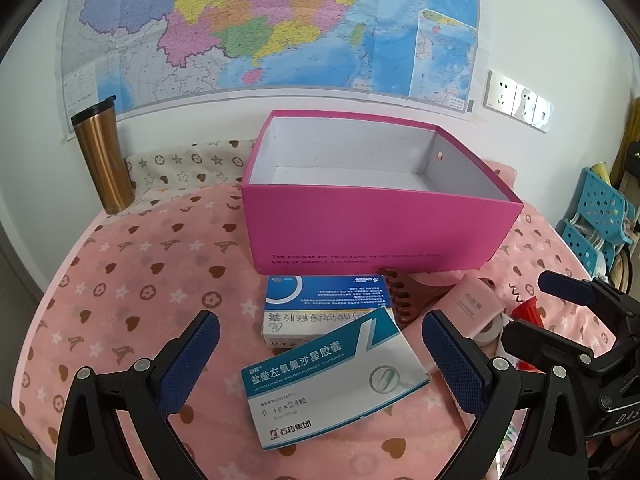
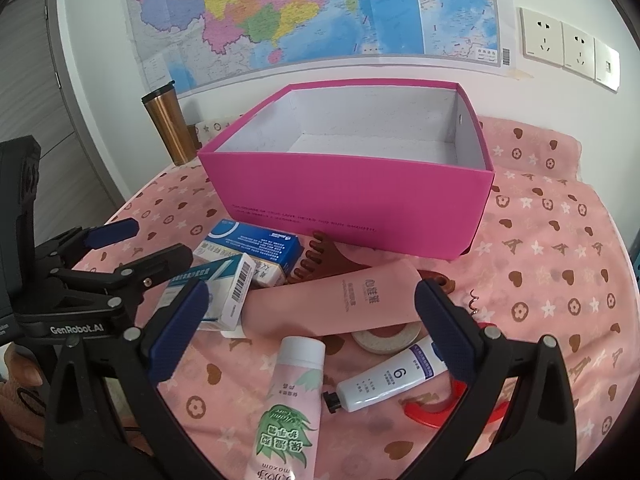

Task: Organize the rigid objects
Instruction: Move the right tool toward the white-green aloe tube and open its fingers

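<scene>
Left gripper (image 1: 320,356) spread wide over a levofloxacin capsule carton (image 1: 334,376), lying just before the empty pink box (image 1: 372,232). Light, stiff card, probably best pinched across its narrow edges. Right gripper (image 2: 312,332) likewise agape above a pink flat carton (image 2: 332,300) and slippery tubes.

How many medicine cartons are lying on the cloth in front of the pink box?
2. The blue-and-white carton lies just before the pink box; the teal-striped carton leans on its near edge. The pile may hide others.
</scene>
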Available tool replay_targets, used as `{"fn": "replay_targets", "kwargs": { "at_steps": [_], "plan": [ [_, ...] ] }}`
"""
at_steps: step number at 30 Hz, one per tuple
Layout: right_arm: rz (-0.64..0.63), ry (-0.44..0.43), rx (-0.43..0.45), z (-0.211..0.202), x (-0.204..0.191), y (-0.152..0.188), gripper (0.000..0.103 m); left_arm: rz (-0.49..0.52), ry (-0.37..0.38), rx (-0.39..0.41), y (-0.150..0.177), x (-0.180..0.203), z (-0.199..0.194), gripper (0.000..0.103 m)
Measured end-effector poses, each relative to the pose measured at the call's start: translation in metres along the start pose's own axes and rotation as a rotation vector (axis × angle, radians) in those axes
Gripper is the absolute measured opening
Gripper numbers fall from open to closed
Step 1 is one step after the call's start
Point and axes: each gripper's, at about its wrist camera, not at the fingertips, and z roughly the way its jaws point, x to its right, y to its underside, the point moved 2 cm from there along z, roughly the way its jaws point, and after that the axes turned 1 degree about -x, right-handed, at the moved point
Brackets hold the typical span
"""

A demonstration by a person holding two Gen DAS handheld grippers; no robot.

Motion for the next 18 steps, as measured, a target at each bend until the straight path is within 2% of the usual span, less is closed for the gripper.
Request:
{"fn": "replay_targets", "kwargs": {
  "at_steps": [9,15,18],
  "plan": [
    [-0.012,-0.009,-0.019,-0.006,0.000,0.010,0.103,0.017,0.011,-0.004,0.004,0.001,-0.003,0.103],
    [-0.026,-0.041,-0.102,-0.012,0.001,0.042,0.103,0.043,0.028,-0.011,0.012,0.003,-0.003,0.103],
    [-0.041,-0.054,-0.154,-0.015,-0.001,0.062,0.096,0.030,0.073,-0.005,0.017,0.007,-0.005,0.103]
  ]
}}
